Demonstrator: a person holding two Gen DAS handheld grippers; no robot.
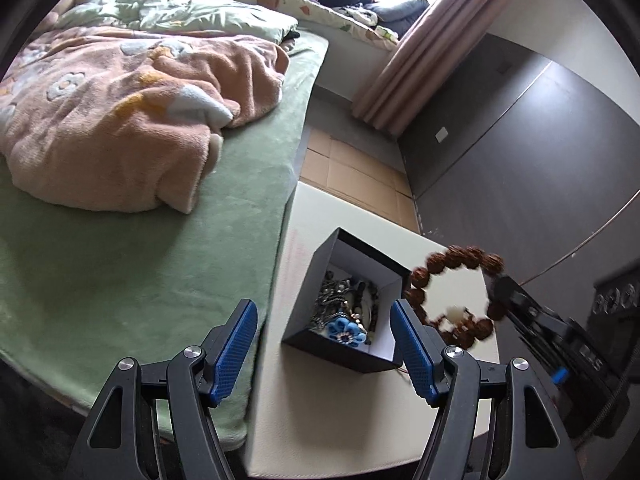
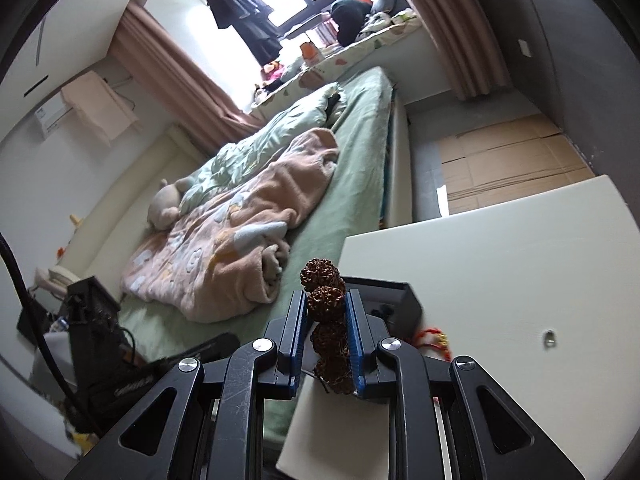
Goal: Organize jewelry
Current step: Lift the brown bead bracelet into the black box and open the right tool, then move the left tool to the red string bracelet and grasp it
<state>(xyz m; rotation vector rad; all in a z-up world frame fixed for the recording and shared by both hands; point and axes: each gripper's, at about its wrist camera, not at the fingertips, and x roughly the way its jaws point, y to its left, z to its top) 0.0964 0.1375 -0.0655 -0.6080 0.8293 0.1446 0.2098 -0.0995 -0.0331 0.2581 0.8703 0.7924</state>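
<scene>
A black box (image 1: 362,354) with a white lining stands on the white table (image 1: 320,208). Inside lie dark bead strings and a blue flower piece (image 1: 345,329). My left gripper (image 1: 324,314) is open and empty, its blue pads on either side of the box, above it. My right gripper (image 2: 327,300) is shut on a bracelet of large brown knobbly beads (image 2: 325,302). In the left wrist view the bracelet (image 1: 456,258) hangs as a ring just right of the box, held by the right gripper (image 1: 502,292). The box (image 2: 404,300) shows behind the right fingers.
A bed with a green sheet (image 1: 140,264) and a pink blanket (image 1: 120,120) borders the table on the left. A red and gold cord item (image 2: 434,338) lies on the table beside the box. A small metal piece (image 2: 549,338) lies further right. Cardboard (image 1: 352,168) covers the floor beyond.
</scene>
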